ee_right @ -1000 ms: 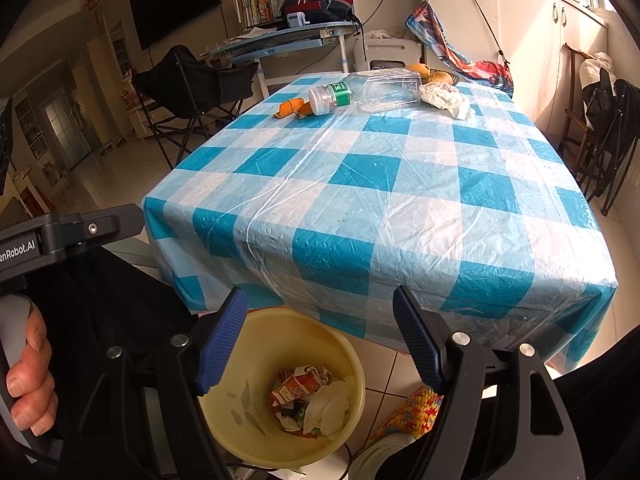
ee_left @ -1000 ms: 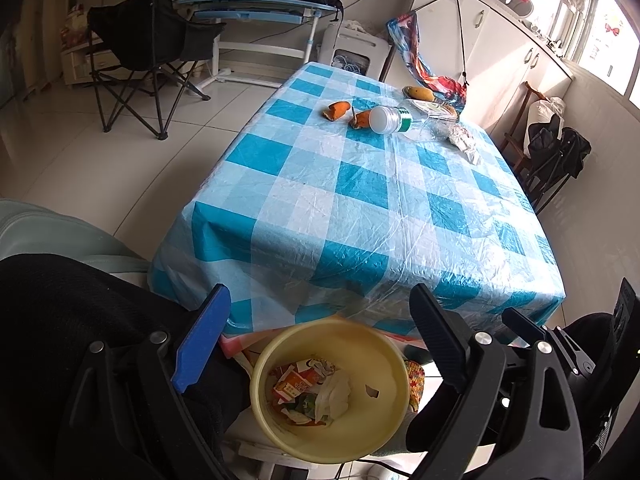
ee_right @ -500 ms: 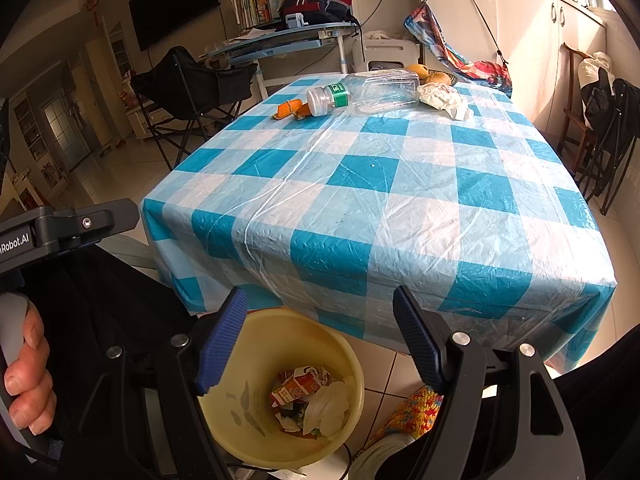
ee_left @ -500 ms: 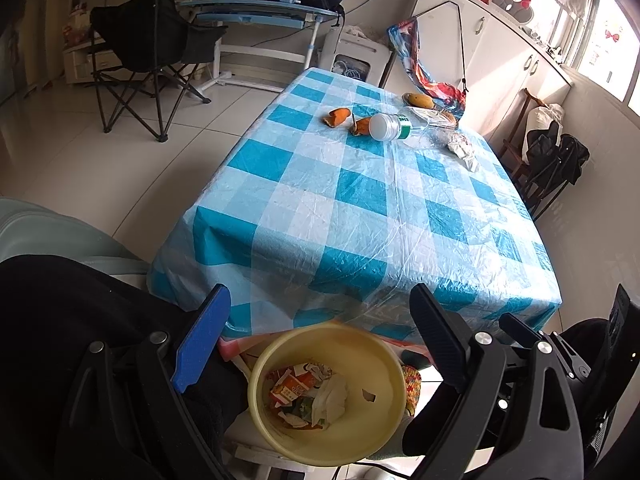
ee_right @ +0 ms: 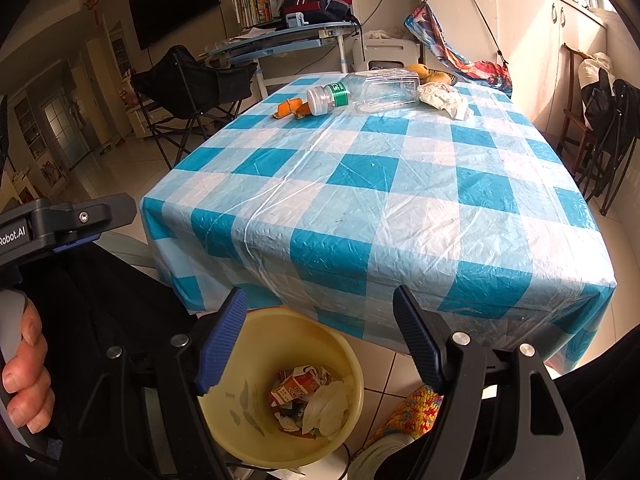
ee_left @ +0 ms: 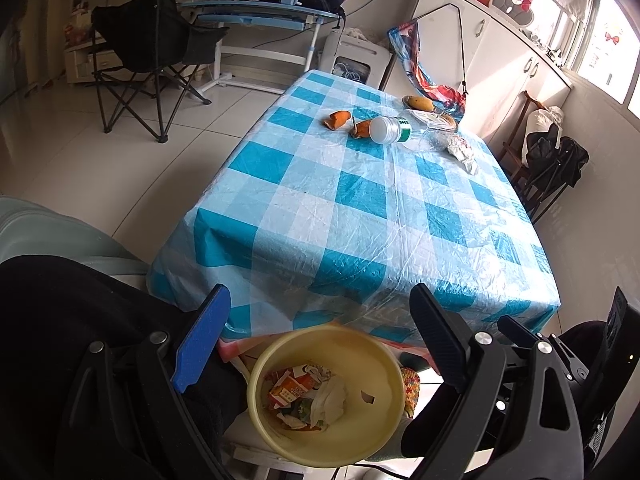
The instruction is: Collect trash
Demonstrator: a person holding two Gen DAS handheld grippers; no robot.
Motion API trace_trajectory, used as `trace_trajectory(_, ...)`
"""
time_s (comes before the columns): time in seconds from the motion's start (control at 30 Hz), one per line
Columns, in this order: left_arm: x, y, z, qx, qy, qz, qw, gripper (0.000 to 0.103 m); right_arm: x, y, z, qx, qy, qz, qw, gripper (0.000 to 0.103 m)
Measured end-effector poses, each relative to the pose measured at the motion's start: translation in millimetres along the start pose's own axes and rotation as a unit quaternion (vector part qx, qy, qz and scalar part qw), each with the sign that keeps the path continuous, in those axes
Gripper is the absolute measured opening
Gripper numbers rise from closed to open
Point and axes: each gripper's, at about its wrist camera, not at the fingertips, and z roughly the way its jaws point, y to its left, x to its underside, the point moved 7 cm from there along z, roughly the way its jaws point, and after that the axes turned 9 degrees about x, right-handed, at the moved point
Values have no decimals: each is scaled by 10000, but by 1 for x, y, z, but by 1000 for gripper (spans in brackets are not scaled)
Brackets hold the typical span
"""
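left wrist view: both grippers hang empty over the yellow bin (ee_left: 326, 394)
nothing has shifted in the last second; left gripper (ee_left: 316, 336) and right gripper (ee_right: 320, 338) stay spread, fingers released. plastic bottle (ee_right: 366, 90), orange peels (ee_left: 338, 119) and crumpled paper (ee_right: 444, 99) await at the tabletop (ee_right: 380, 184) far end, so collecting looks paused.

Bright daylight floods in from windows (ee_left: 608, 52) at the far right, glaring off the table (ee_left: 360, 200); fisheye bending and dark corners; focus sharp.
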Motion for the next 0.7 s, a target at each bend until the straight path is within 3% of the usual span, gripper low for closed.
trace_trajectory(0.7,0,0,0,9,-7,-19,10000,88,1,1,0,7,9,-22,10000,73)
